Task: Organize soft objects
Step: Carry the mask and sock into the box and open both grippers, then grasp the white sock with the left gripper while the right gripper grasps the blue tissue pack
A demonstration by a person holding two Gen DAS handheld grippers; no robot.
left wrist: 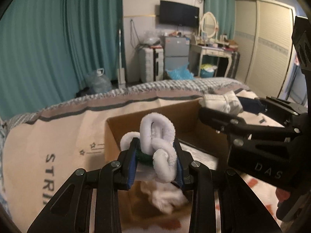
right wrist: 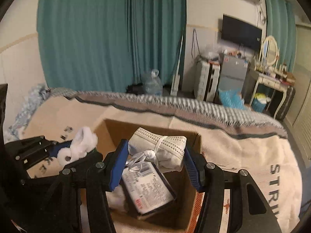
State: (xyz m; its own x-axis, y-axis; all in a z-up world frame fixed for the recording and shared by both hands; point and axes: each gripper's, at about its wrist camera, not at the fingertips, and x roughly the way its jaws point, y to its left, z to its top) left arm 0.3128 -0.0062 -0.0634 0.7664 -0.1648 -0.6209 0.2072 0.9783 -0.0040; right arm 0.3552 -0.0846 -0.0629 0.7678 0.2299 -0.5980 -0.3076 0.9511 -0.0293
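My left gripper [left wrist: 155,155] is shut on a white fuzzy knotted plush [left wrist: 157,136] with a dark green part, held over the open cardboard box [left wrist: 124,122] on the bed. My right gripper [right wrist: 155,155] is shut on a folded white cloth bundle [right wrist: 159,145] tied with a white ribbon, held above the same box [right wrist: 108,134]. In the left wrist view the right gripper [left wrist: 229,114] shows at the right with the bundle [left wrist: 223,102]. In the right wrist view the left gripper [right wrist: 64,151] shows at the left with the plush [right wrist: 81,145].
The box holds a flat packet with a printed label [right wrist: 147,190] and white fabric [left wrist: 167,198]. A beige blanket [right wrist: 243,155] with dark lettering covers the bed. Beyond the bed edge are teal curtains [right wrist: 97,38], a water jug [right wrist: 152,85], a small fridge [right wrist: 232,73] and a dressing table [right wrist: 272,79].
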